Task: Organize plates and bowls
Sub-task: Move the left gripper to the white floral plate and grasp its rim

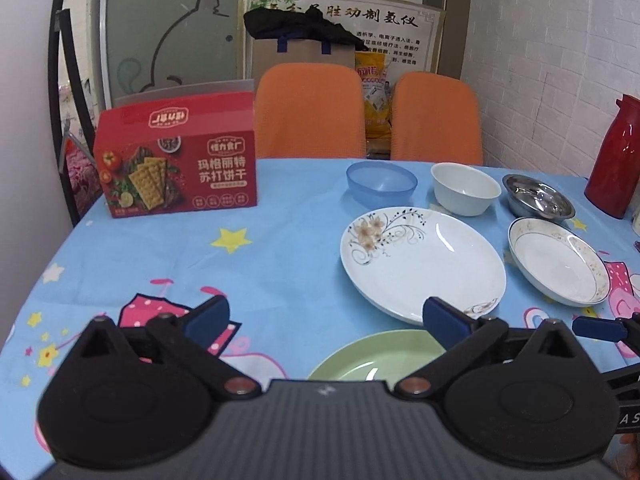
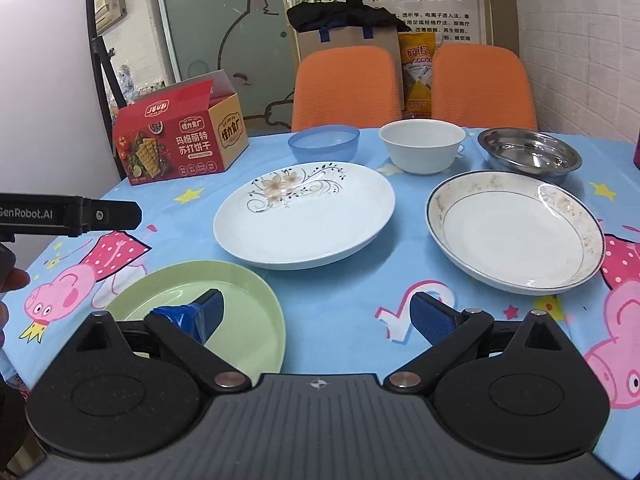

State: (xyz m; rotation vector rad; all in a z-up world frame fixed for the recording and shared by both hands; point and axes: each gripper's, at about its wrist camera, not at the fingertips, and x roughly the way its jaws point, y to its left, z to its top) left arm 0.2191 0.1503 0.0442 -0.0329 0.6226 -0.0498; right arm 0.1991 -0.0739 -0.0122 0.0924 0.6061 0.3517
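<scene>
A green plate (image 2: 224,312) lies nearest on the table; it also shows in the left wrist view (image 1: 372,356). Behind it sit a white floral plate (image 2: 304,216) (image 1: 420,264) and a rimmed white plate (image 2: 516,232) (image 1: 560,264). At the back stand a blue bowl (image 2: 324,144) (image 1: 380,184), a white bowl (image 2: 420,144) (image 1: 464,192) and a steel bowl (image 2: 528,152) (image 1: 536,200). My left gripper (image 1: 326,318) is open and empty above the table, left of the green plate. My right gripper (image 2: 316,316) is open and empty, its left finger over the green plate.
A red cracker box (image 1: 176,160) (image 2: 180,140) stands at the table's back left. A red thermos (image 1: 616,156) stands at the far right. Two orange chairs (image 2: 348,88) are behind the table. The left gripper's body (image 2: 68,214) shows at the right wrist view's left edge.
</scene>
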